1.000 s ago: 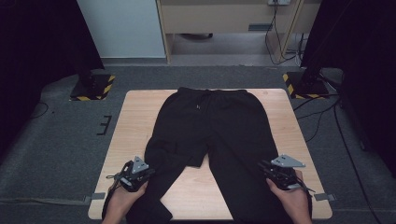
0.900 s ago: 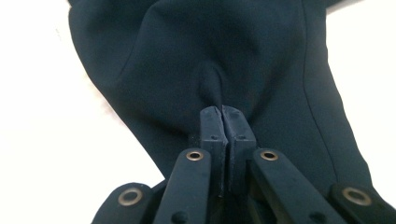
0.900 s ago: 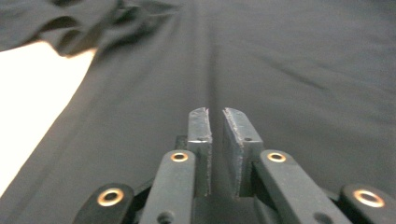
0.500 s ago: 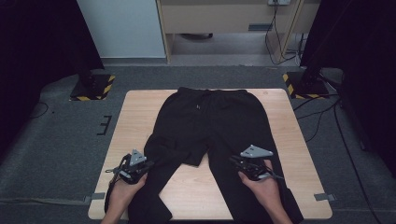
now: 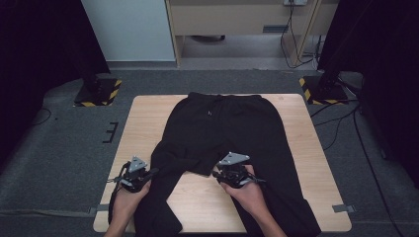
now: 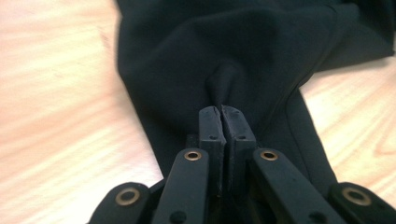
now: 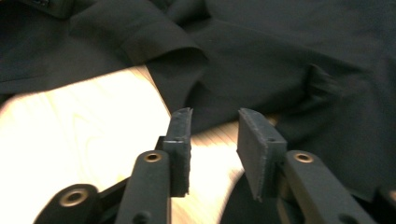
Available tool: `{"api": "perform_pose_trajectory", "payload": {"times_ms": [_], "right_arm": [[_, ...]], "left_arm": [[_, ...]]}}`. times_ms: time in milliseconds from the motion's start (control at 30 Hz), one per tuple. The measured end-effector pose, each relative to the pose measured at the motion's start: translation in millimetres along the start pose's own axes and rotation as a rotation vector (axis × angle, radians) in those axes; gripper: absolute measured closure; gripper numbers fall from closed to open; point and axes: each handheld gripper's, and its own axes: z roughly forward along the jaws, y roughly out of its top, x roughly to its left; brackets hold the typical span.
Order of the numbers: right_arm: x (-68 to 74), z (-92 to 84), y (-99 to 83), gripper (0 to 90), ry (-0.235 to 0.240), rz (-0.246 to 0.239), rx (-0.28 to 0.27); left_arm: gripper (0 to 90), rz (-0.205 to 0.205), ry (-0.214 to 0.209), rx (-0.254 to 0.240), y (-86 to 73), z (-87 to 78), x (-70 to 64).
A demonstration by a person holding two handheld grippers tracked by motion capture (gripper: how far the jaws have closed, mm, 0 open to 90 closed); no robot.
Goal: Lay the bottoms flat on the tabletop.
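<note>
- A pair of black trousers lies flat on the wooden surface, waistband toward the far edge, both legs running to the near edge and hanging over it.
- The left gripper is clenched on a pinch of fabric at the outer side of the left leg, near the near-left corner.
- The right gripper stands over bare wood between the legs, by the right leg's inner edge; its jaws have just been opening and nothing is between them.
- Judged from this, the folding has barely started: no fold shows, one leg is gripped, and the right leg remains to be grasped.
</note>
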Motion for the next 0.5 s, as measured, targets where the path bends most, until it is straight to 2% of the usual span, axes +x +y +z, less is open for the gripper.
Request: {"api": "perform_pose_trajectory", "payload": {"times_ms": [133, 200, 300, 433, 500], "right_arm": [[5.7, 13.5, 7.5, 55.7, 0.011, -0.008, 0.01], [8.1, 16.6, 11.4, 53.4, 0.019, -0.008, 0.006], [12.1, 22.6, 19.5, 48.4, 0.023, -0.027, 0.009], [20.5, 35.4, 29.8, 43.2, 0.031, -0.054, 0.038], [23.8, 44.0, 34.3, 41.5, 0.036, -0.054, 0.051]], "left_arm": [[87.0, 0.049, -0.032, 0.044, -2.2, 2.7, -11.5], [86.8, 0.088, -0.041, 0.065, -4.2, 3.8, -18.9], [85.7, 0.122, -0.028, 0.077, -4.8, 3.2, -24.7], [84.0, 0.115, -0.03, 0.068, -5.1, 2.1, -23.0], [79.4, 0.107, -0.018, 0.051, -5.9, -1.1, -20.8]]}}
